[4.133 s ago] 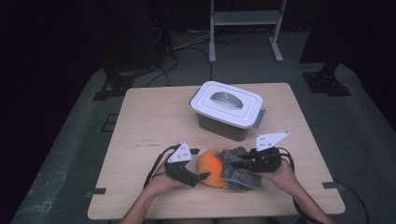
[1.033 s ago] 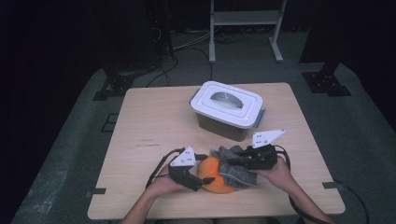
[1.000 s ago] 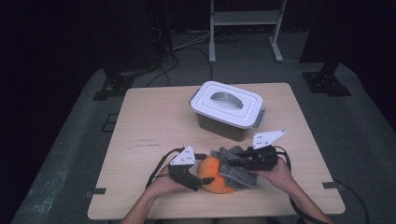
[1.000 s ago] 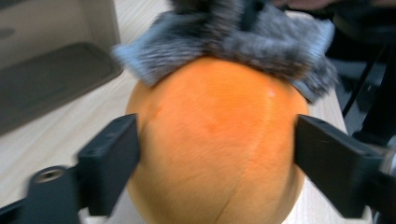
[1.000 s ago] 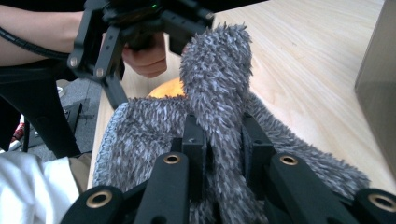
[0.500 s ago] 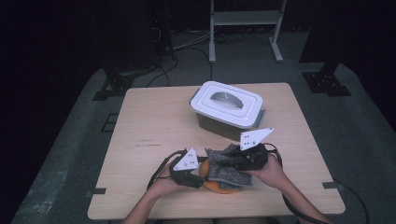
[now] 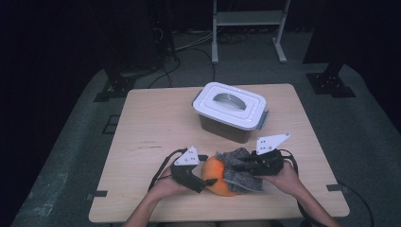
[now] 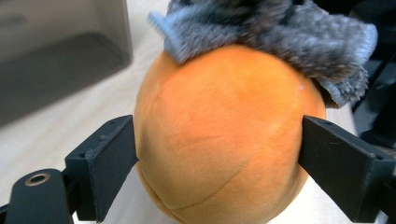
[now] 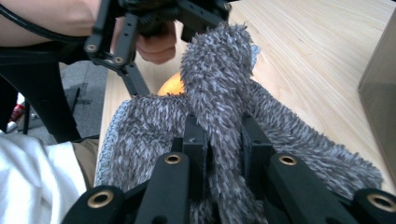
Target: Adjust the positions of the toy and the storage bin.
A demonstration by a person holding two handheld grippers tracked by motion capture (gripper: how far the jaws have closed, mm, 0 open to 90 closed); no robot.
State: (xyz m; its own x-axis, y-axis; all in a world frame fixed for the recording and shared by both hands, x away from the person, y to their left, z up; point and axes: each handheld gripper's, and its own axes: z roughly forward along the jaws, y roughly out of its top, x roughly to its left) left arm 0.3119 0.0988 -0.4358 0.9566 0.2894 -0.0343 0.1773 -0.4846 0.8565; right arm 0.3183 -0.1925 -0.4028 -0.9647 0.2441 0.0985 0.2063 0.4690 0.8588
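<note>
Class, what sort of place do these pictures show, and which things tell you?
Probably a lab or recording studio: a lone light wooden table on grey floor, dark surroundings with trailing black floor cables, and a white metal stand.

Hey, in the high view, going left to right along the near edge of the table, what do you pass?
Left gripper → orange ball → grey fuzzy cloth → right gripper, with the hand that holds it last.
</note>
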